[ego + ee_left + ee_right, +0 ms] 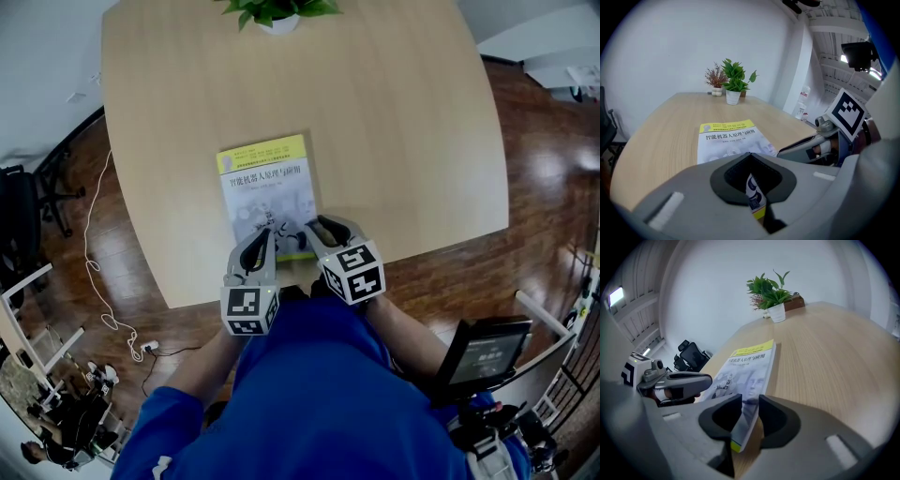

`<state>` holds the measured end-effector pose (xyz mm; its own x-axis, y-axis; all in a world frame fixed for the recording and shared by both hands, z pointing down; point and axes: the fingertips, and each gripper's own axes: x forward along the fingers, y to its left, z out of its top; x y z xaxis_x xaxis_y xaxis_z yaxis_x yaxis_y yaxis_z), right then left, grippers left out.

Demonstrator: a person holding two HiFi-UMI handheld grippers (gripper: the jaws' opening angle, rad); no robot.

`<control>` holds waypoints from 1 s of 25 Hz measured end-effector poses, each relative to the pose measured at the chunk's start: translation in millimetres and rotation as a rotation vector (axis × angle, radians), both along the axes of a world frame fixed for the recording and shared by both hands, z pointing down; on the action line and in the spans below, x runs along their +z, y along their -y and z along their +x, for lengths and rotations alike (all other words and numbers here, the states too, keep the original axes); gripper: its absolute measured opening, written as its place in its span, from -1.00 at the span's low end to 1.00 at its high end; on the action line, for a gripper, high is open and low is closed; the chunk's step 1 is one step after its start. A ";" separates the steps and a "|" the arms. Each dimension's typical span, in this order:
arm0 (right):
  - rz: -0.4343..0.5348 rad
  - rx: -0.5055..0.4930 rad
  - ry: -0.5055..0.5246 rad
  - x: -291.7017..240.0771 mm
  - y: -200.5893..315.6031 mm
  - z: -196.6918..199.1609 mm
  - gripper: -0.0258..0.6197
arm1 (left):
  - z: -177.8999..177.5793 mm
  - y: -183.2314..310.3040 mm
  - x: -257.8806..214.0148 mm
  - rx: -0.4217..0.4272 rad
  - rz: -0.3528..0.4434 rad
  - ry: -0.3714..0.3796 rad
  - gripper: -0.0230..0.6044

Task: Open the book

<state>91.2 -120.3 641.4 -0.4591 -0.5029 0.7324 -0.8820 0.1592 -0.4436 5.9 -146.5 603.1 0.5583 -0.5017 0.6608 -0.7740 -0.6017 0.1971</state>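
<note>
A book [267, 187] with a yellow band and a grey-white cover lies on the light wooden table [394, 141], its near edge at the table's front edge. My left gripper [270, 230] sits on the book's near edge, left of the right one. In the left gripper view its jaws [751, 157] stand close together with a strip of the book [726, 138] caught between the pads. My right gripper [314, 225] holds the near right corner. In the right gripper view the book [750, 366] fills the gap between the pads of the gripper [746, 401].
A potted plant [277, 14] stands at the table's far edge. A dark screen on a stand [483, 352] is at my lower right. An office chair [19, 216] and a white cable [94, 281] are on the wood floor to the left.
</note>
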 end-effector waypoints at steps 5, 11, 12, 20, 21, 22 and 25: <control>-0.025 0.031 0.062 -3.6 -0.1 2.0 -0.57 | -1.3 1.7 -1.5 -0.004 0.002 -0.001 -0.91; -0.035 0.026 0.100 -10.2 -2.0 2.4 -0.61 | -0.5 2.5 -1.5 -0.012 -0.001 -0.002 -0.91; -0.041 0.024 0.106 -10.0 -2.9 2.4 -0.62 | -0.1 2.6 -1.7 -0.012 -0.001 -0.002 -0.91; -0.137 -0.001 0.205 1.5 -16.3 1.1 -0.69 | 2.6 4.0 1.6 -0.018 0.000 -0.004 -0.91; -0.151 -0.003 0.222 2.0 -18.5 1.0 -0.70 | 2.6 3.9 1.5 -0.019 0.000 -0.005 -0.90; -0.162 -0.004 0.237 2.2 -20.3 1.1 -0.71 | 2.6 3.8 1.3 -0.020 0.001 -0.005 -0.91; -0.171 -0.007 0.261 0.7 -21.6 1.4 -0.76 | 2.4 3.5 0.5 -0.025 0.004 -0.007 -0.91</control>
